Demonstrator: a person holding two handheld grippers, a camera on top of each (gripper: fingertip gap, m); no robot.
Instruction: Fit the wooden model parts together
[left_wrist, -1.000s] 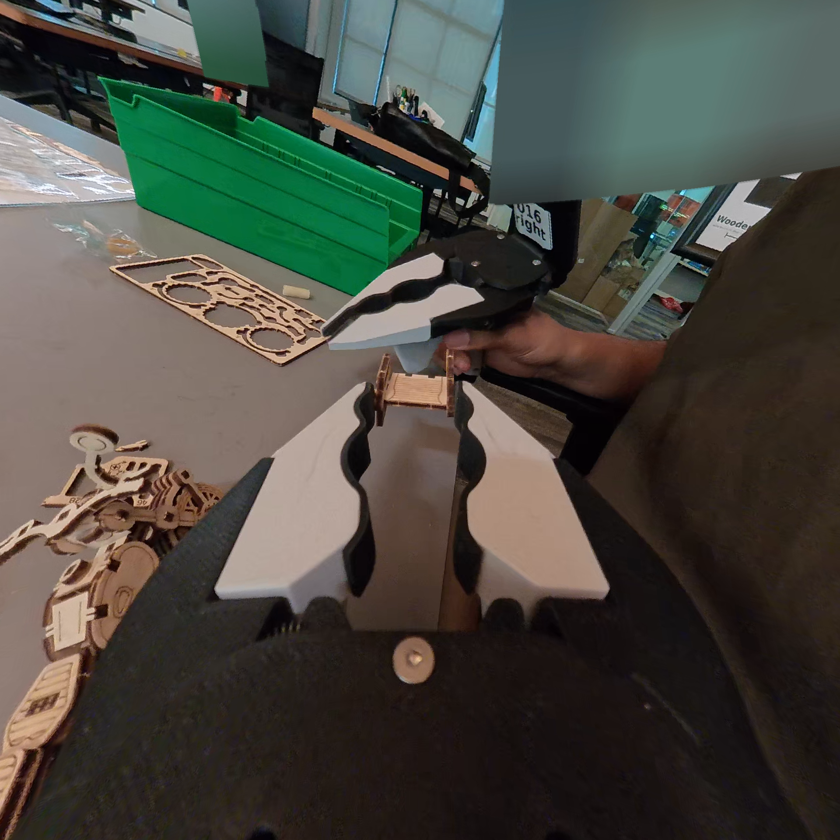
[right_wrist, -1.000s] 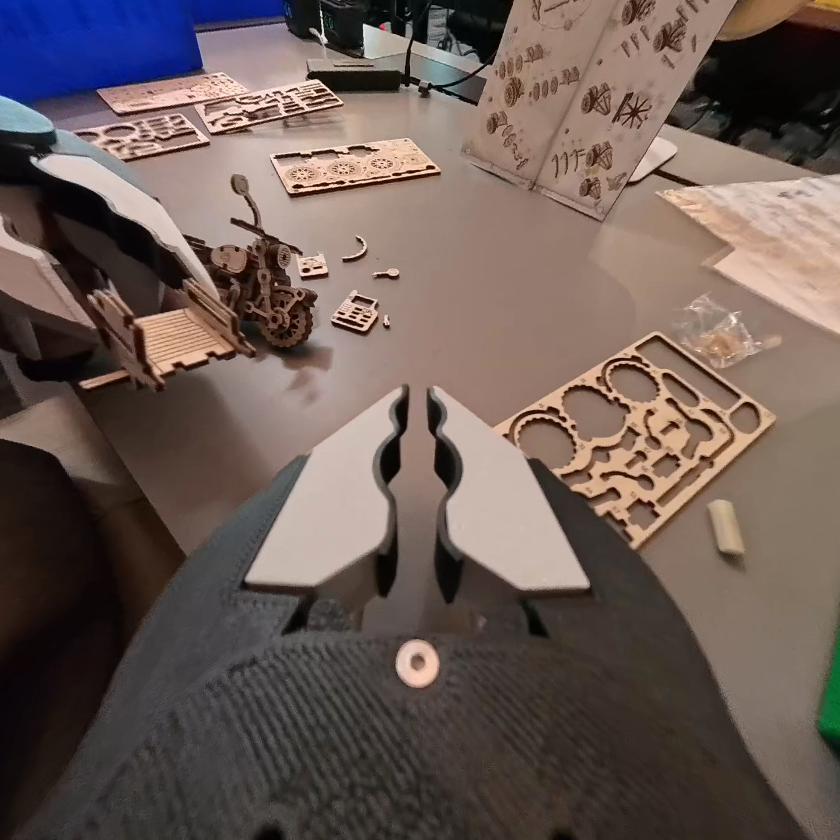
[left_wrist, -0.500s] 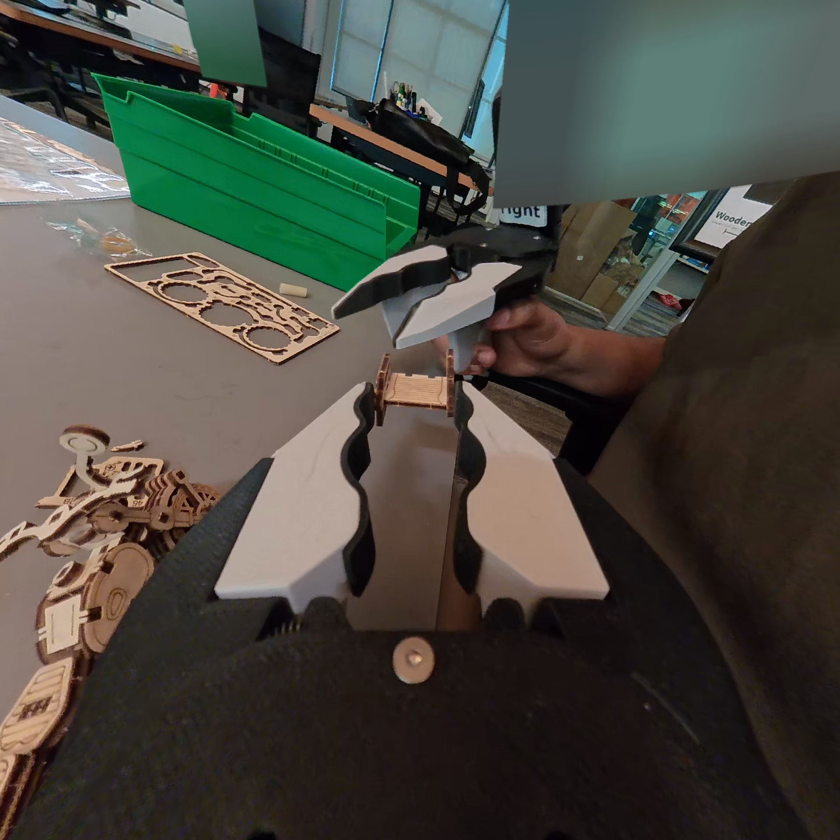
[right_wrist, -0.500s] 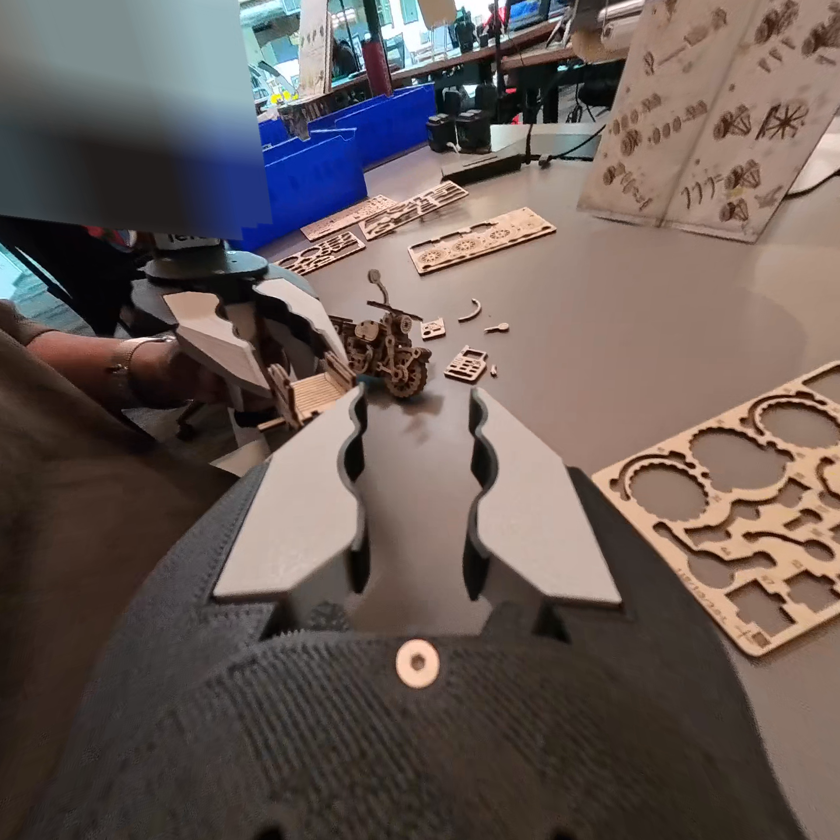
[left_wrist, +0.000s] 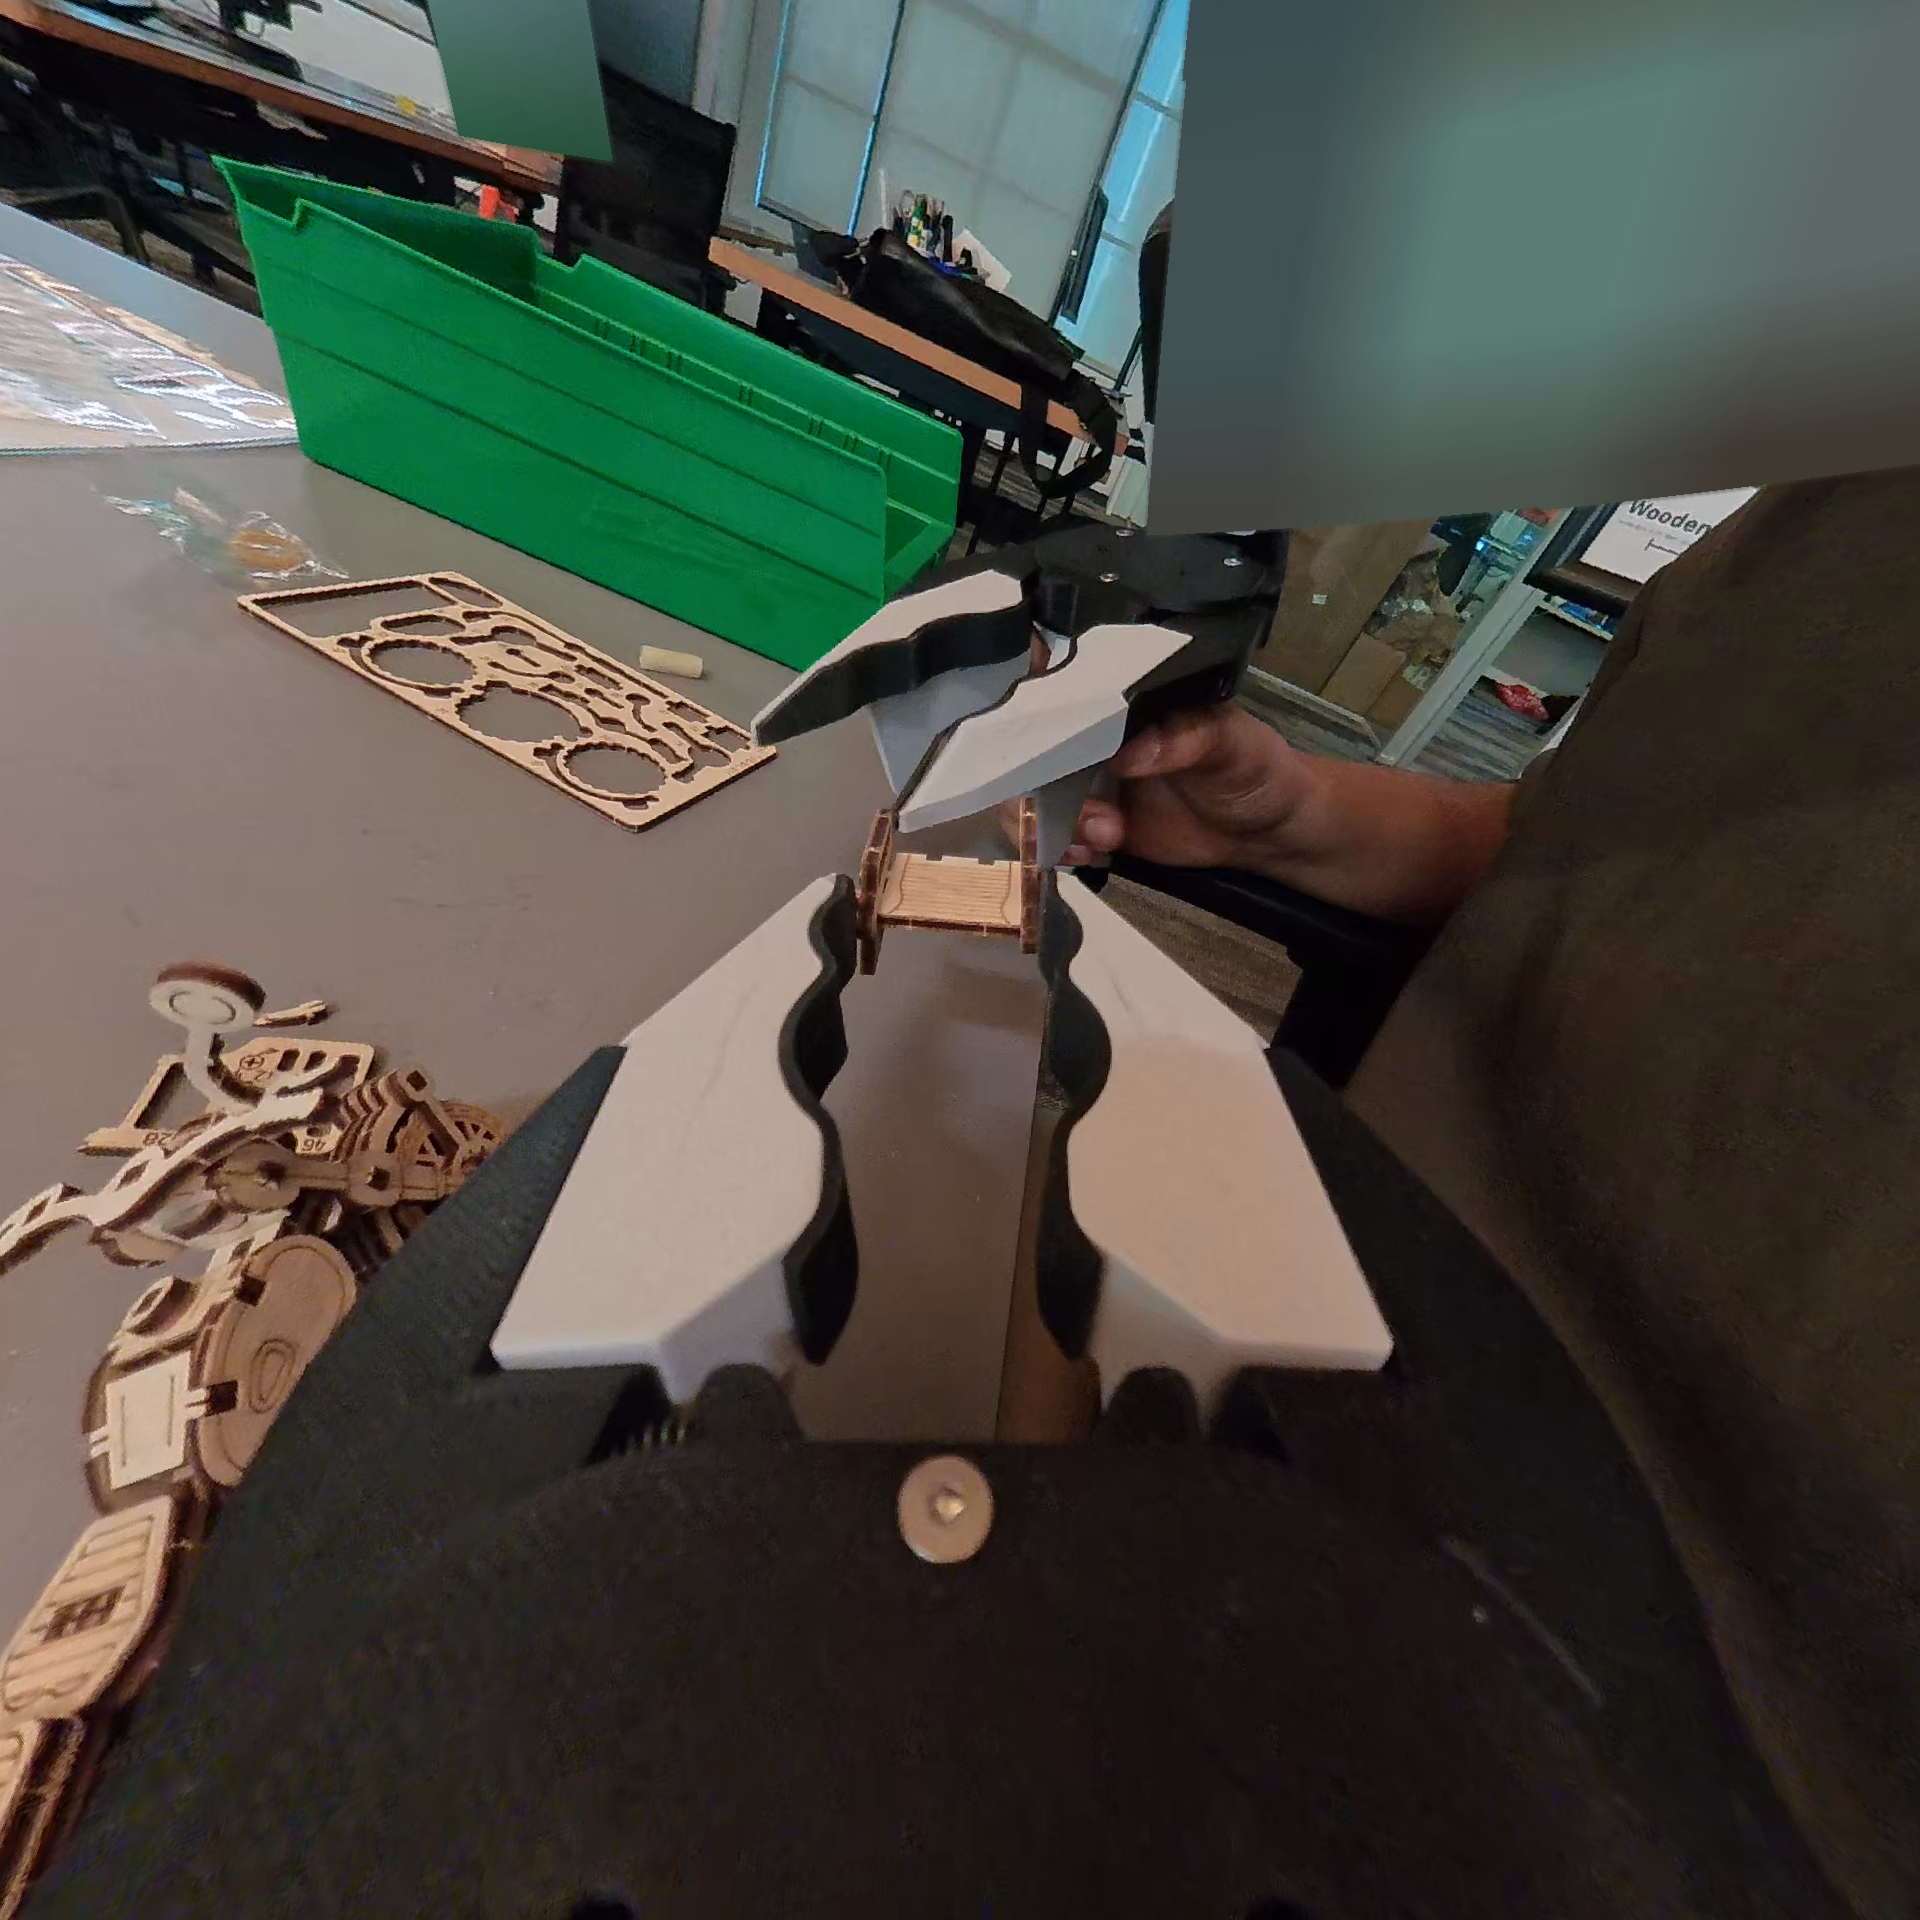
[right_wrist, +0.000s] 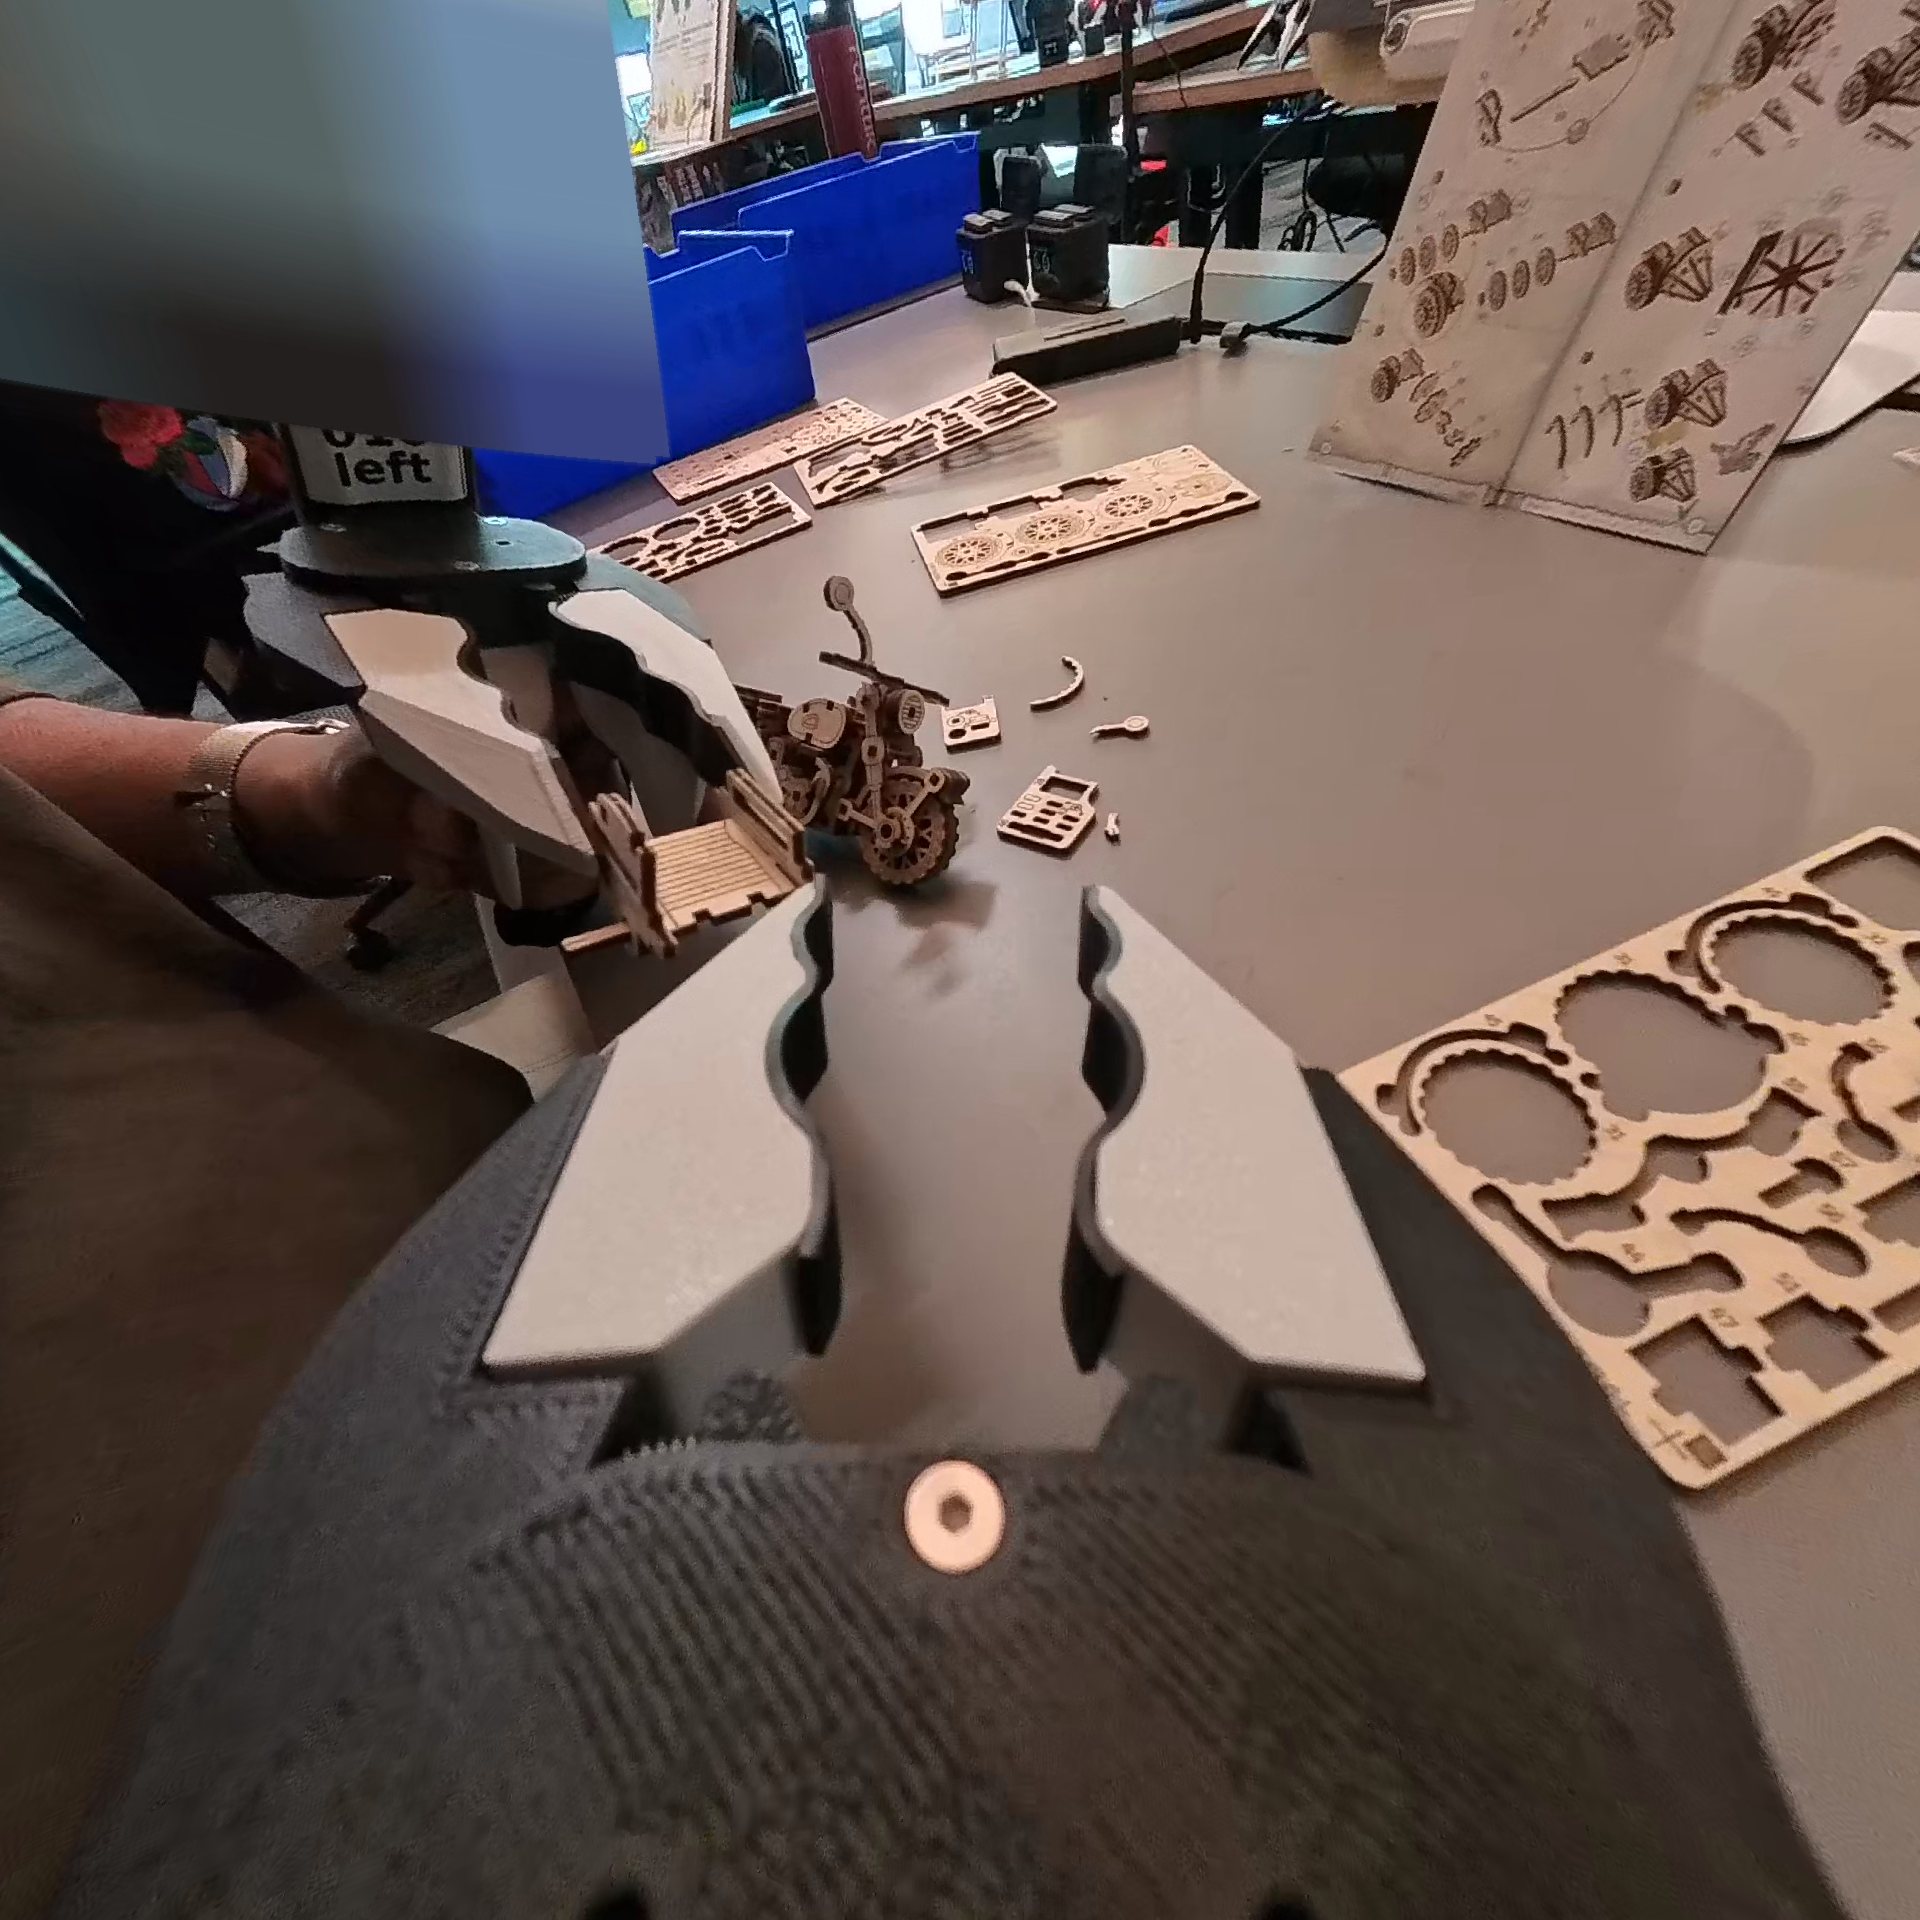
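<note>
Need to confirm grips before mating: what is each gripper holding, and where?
Left gripper clamps the small slatted wooden tray piece by its two upright end plates. Right gripper is open, empty.

Both wrist views face each other closely, sharing the clamped wooden part (left_wrist: 951, 894)

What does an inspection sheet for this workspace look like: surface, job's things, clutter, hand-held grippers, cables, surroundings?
Surface: grey table.
Job's things: small slatted wooden box; wooden motorcycle model standing upright; loose wooden pieces.
Clutter: punched-out wooden sheet, plastic bag, propped instruction sheet.
Grippers: left hand-held gripper shut on the box; right hand-held gripper open, empty.
Cables: black cable at the far edge.
Surroundings: green bin, blue bins.
</note>
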